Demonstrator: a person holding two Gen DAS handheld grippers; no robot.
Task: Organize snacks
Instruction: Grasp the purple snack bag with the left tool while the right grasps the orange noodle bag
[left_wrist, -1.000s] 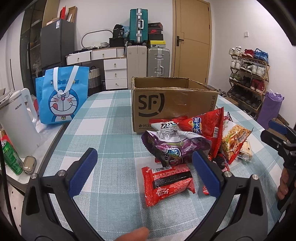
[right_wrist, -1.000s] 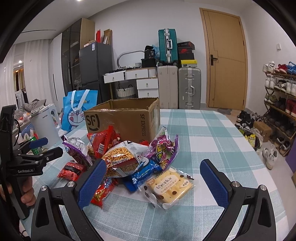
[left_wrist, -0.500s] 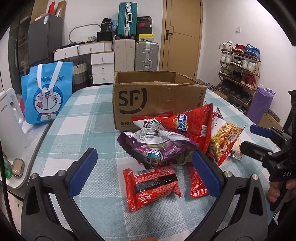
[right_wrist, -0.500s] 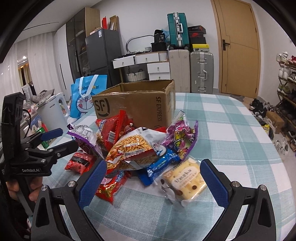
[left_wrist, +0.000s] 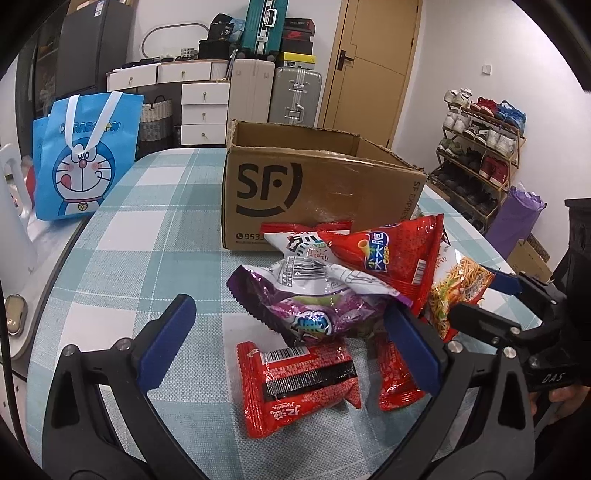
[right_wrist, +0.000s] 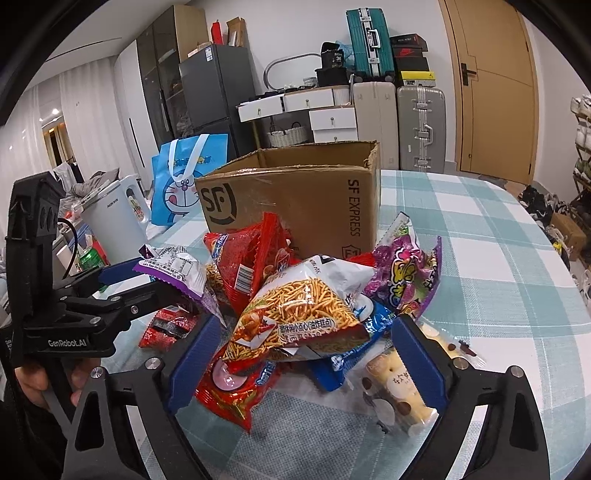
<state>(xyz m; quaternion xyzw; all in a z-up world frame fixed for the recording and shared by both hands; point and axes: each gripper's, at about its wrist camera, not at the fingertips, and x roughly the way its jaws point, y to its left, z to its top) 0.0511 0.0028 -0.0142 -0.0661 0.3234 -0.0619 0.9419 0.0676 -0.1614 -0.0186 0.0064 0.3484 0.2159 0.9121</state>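
Note:
A pile of snack bags lies on the checked table in front of an open SF cardboard box (left_wrist: 317, 192), also in the right wrist view (right_wrist: 295, 206). My left gripper (left_wrist: 288, 343) is open, its fingers either side of a purple bag (left_wrist: 314, 306) and a red packet (left_wrist: 299, 384). My right gripper (right_wrist: 306, 358) is open around a noodle-print bag (right_wrist: 295, 314), with a blue bag (right_wrist: 354, 332) and a yellow biscuit pack (right_wrist: 399, 391) by its right finger. A red chip bag (left_wrist: 388, 254) leans against the box. Each gripper shows in the other's view.
A blue Doraemon bag (left_wrist: 85, 155) stands at the table's left edge, beside a white kettle (right_wrist: 114, 218). Suitcases, drawers and a fridge line the back wall. A shoe rack (left_wrist: 480, 147) stands to the right. Checked tablecloth (right_wrist: 498, 277) stretches right of the pile.
Both grippers have moved in toward the snack pile, which now sits between their fingers. Both stay open. The snacks have not moved.

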